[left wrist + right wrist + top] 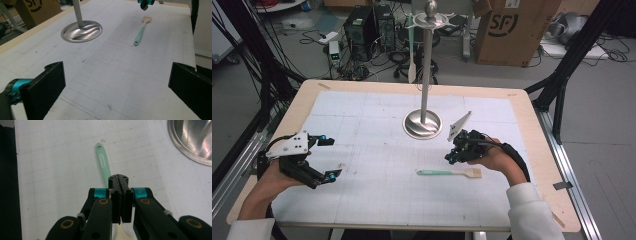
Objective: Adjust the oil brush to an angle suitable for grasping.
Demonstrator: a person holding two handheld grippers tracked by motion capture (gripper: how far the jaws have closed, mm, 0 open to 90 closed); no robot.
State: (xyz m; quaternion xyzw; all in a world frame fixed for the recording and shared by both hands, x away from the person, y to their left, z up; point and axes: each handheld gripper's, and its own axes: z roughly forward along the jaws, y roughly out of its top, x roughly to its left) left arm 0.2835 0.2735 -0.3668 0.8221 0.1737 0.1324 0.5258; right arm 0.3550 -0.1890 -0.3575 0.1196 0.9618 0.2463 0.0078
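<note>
Hovering over spatula (pixel 448 173) flat on tabletop (pixel 377 200): right hand-held gripper (pixel 451 158), jaws pressed together, empty. Left hand-held gripper (pixel 330 158) spread, idle. Likely pre-grasp; next: open jaws, lower onto mint handle, pinch.

Silicone brush (pixel 448 173) with a mint-green handle and a pale cream head, lying flat on the white gridded mat, near the right front of the table. Long axis running left to right in the high view, head toward the right, handle toward the left. Small hanging hole at the handle's free end (pixel 99 146), faint lettering along the handle. Seen in the left gripper view (pixel 140 32) resting free, well apart from the round steel base.
</note>
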